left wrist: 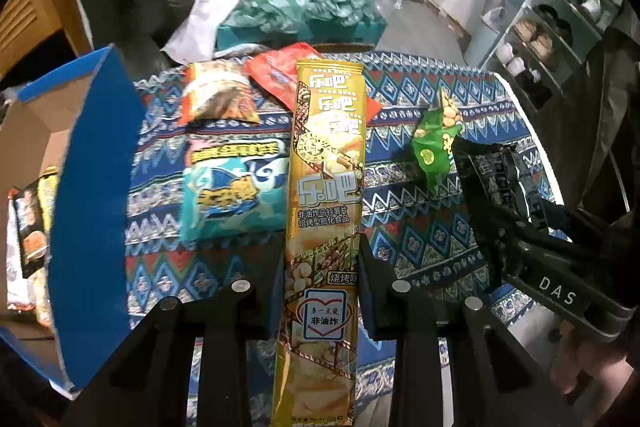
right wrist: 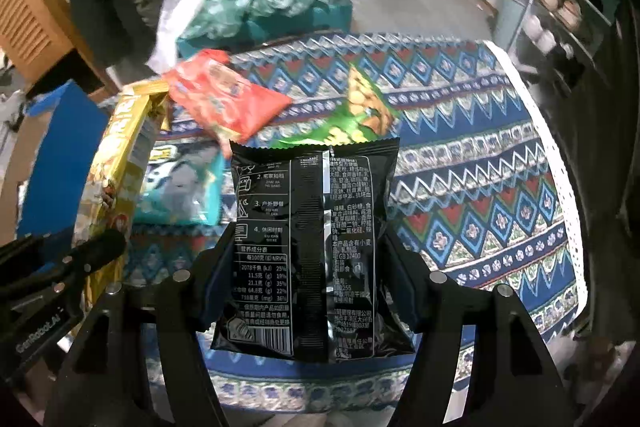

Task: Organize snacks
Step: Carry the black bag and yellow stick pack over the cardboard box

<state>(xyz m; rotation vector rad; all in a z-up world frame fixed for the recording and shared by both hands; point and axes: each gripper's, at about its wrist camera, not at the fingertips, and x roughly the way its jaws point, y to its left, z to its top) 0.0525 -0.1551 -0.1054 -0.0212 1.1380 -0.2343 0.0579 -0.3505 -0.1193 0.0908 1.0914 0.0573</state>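
Observation:
My left gripper is shut on a long yellow chip packet and holds it above the patterned tablecloth. My right gripper is shut on a black snack bag, back side facing the camera; the bag also shows in the left wrist view. The yellow packet shows at the left of the right wrist view. On the cloth lie a teal bag, an orange-brown bag, a red bag and a green bag.
An open blue cardboard box with several snack packs inside stands at the left of the table. A teal box with plastic bags sits behind the table. A shoe rack stands at the right.

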